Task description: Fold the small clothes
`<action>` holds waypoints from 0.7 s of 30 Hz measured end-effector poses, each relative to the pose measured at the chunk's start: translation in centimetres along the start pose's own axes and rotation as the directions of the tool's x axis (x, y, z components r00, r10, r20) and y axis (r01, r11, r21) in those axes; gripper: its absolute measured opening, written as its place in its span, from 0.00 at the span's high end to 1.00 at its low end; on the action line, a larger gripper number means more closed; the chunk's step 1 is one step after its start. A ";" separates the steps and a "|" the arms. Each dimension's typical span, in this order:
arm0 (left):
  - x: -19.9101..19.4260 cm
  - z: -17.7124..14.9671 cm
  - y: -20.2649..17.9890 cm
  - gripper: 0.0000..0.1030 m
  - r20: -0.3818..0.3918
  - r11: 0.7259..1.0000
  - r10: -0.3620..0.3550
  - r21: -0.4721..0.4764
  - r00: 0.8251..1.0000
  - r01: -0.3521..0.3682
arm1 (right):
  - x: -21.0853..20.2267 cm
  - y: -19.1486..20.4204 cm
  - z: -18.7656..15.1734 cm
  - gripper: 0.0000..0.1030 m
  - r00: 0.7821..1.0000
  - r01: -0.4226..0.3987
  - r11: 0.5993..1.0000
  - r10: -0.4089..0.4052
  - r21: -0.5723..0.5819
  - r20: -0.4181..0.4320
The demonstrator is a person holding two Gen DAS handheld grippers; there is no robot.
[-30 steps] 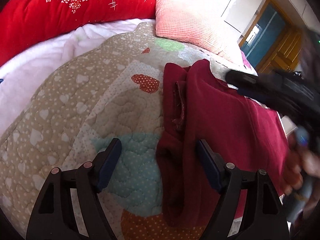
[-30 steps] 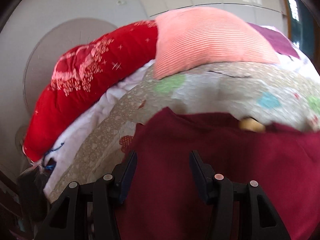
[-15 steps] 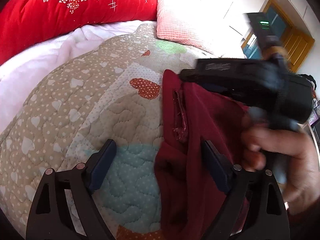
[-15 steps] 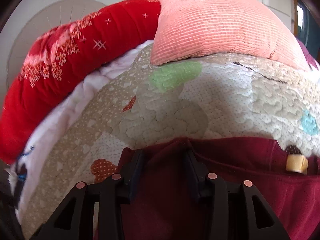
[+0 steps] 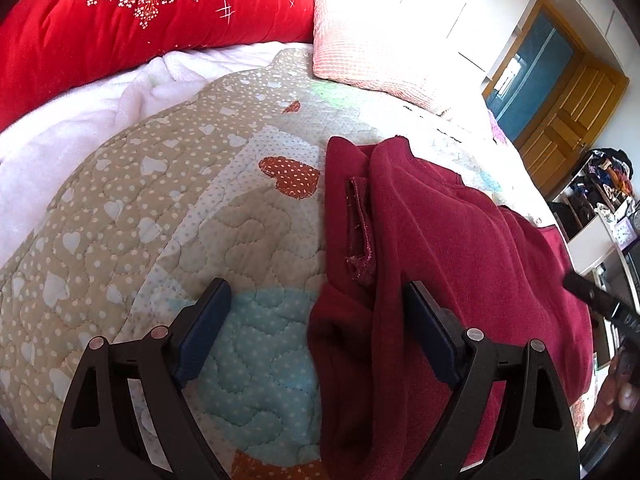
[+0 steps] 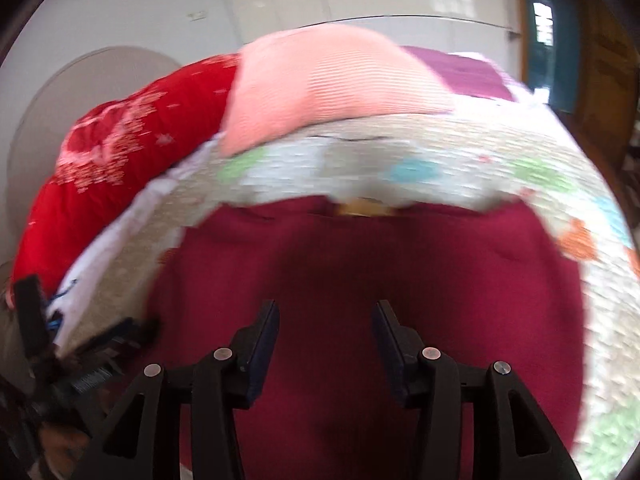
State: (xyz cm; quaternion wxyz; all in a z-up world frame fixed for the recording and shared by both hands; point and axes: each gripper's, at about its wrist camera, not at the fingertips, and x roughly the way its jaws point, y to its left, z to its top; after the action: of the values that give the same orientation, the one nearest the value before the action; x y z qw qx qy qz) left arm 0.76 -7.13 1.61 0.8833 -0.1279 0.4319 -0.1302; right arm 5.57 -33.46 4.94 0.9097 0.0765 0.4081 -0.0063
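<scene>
Left gripper (image 5: pixel 316 312) wide apart straddling maroon garment (image 5: pixel 460 248) edge on quilt (image 5: pixel 120 208); right gripper (image 6: pixel 325 334) parted, seemingly empty, view blurred

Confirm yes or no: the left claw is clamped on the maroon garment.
No. The left claw stands wide open over the maroon garment, its pads not pressing it.

One dark red garment (image 5: pixel 460 248) lies on the bed, partly folded over itself, with one narrow sparkly strip (image 5: pixel 360 236) on its surface. One patchwork quilt (image 5: pixel 160 216) with heart shapes covers the bed, and one white fleecy blanket (image 5: pixel 80 120) lies beside it. Two cushions sit at the head: one red floral cushion (image 5: pixel 140 12) and one pink ribbed cushion (image 5: pixel 368 52). One small tan object (image 6: pixel 360 207), too blurred to identify, shows at the garment's far edge. One wooden door (image 5: pixel 568 120) stands beyond. Two claws are in view: the left claw (image 5: pixel 316 320) and the right claw (image 6: pixel 326 336).
</scene>
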 end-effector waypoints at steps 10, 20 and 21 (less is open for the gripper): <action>0.0 -0.6 -0.1 0.07 0.005 0.999 -0.032 0.013 0.999 0.032 | -3.0 -12.9 -4.5 0.36 0.985 0.166 0.968 -0.171 0.186 0.010; 0.1 -0.5 -0.3 0.07 0.006 0.999 -0.031 0.012 0.999 0.031 | -5.1 -11.9 -3.7 0.42 0.970 0.218 0.952 -0.236 0.217 0.061; 0.2 -0.5 -0.3 0.07 0.006 0.999 -0.030 0.013 1.000 0.029 | -5.7 -11.5 -3.3 0.42 0.971 0.202 0.957 -0.223 0.209 0.084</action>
State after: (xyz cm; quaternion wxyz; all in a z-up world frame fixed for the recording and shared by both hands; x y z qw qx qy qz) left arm 0.43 -7.55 1.30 0.8834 -0.1289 0.4264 -0.1456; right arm -1.52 -44.66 5.54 0.9120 0.1222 0.3620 -0.1490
